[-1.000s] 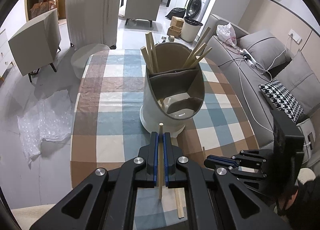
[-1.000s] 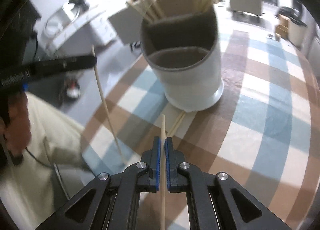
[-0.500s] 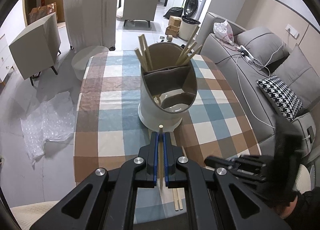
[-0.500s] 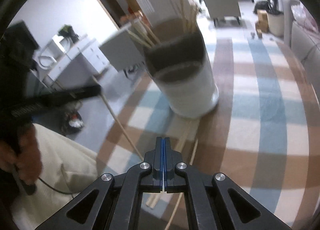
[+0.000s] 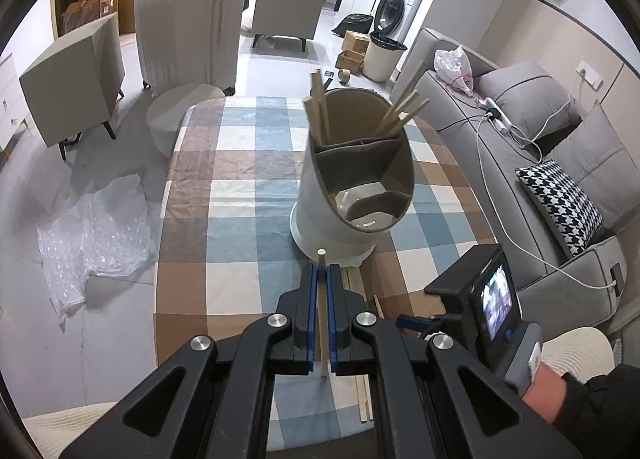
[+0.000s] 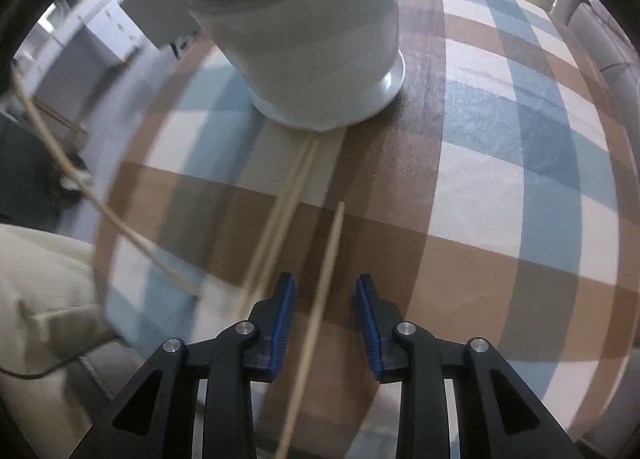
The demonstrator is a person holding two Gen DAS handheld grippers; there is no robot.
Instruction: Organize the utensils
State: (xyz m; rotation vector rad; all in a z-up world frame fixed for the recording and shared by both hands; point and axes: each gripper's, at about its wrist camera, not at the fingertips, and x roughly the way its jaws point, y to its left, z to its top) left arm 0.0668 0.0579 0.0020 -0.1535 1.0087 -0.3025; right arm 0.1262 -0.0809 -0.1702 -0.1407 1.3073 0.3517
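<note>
Left tool (image 5: pixel 321 279) clamps one chopstick (image 5: pixel 321 259), tip toward the divided holder (image 5: pixel 352 195) just beyond. Right tool (image 6: pixel 325 299) gapes over a loose chopstick (image 6: pixel 320 299) on the checked surface (image 6: pixel 500 179), lengthwise between its jaws.

Your left gripper (image 5: pixel 320 279) faces the utensil holder (image 5: pixel 352 195) just ahead; loose chopsticks (image 6: pixel 280 211) lie across the checked tablecloth (image 6: pixel 500 187) before your right gripper (image 6: pixel 325 299); bare cloth lies rightward.

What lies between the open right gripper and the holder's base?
In the right wrist view, a loose chopstick runs between the right gripper's jaws toward the holder; two more chopsticks lie alongside.
</note>
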